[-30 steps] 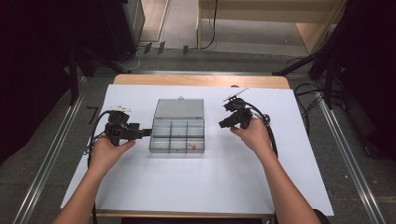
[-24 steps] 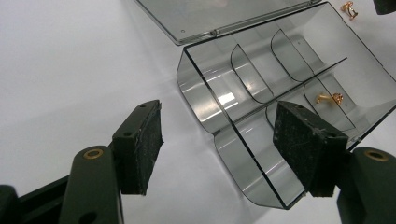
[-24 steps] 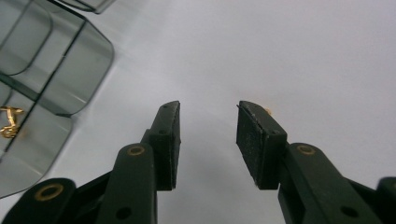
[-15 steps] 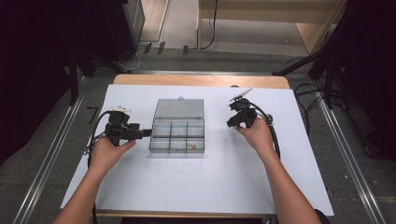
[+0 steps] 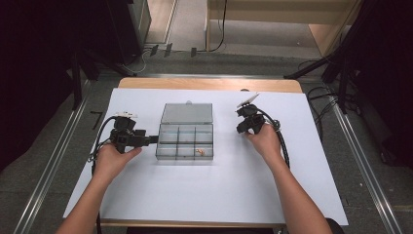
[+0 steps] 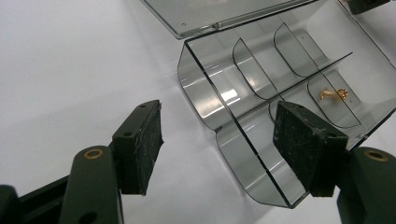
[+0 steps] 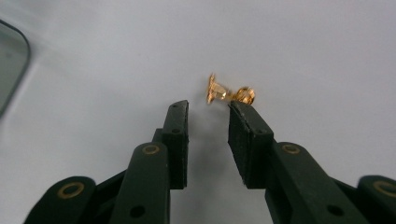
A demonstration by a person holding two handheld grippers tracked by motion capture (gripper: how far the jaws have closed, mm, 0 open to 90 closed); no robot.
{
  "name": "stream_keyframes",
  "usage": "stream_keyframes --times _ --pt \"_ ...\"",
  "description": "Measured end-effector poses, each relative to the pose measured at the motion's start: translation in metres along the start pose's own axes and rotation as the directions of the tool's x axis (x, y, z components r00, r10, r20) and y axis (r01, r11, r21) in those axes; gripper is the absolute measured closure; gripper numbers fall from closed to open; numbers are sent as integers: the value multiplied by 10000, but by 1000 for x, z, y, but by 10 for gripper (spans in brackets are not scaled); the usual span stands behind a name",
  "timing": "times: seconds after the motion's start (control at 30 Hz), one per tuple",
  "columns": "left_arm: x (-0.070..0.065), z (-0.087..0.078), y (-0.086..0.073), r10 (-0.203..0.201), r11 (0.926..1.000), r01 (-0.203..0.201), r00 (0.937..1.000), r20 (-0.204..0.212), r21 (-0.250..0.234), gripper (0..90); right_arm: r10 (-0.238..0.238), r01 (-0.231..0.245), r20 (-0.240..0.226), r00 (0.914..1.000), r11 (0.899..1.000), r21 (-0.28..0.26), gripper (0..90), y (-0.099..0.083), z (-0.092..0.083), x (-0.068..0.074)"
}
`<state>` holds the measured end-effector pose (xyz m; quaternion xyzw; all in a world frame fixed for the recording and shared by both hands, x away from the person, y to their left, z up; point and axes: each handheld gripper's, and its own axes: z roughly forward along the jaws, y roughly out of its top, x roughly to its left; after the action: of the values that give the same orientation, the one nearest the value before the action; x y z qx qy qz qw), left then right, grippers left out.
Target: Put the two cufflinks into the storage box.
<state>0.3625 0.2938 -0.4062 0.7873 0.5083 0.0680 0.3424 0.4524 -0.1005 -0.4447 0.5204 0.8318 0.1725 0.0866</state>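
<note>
A clear compartment box stands mid-table with its lid laid open behind it. A small gold piece lies in its near right compartment, seen too as the gold piece. My left gripper is open at the box's left end, and the box's end wall sits between its pads without being pressed. Right of the box, my right gripper points down at the table. Its jaws have just been closing and stand narrowly open with nothing between them. A second gold piece lies just beyond the right gripper.
A white sheet covers the table, with a wooden edge at the back. Metal rails run along both sides. Cables trail from both grippers over the sheet.
My right hand has sunk a little toward the table. The left hand and the box have not moved.
</note>
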Motion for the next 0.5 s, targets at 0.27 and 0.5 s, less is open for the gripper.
stream_keyframes --times 0.27,0.5 --pt "0 -1 0 -11 10000 11 10000 3 -22 340 109 -111 -111 9999 9999 -99 701 -1 -1 -4" --pt "0 1 0 33 10000 -33 10000 -8 37 340 404 -413 -192 9990 9980 -478 701 0 -8 -12"
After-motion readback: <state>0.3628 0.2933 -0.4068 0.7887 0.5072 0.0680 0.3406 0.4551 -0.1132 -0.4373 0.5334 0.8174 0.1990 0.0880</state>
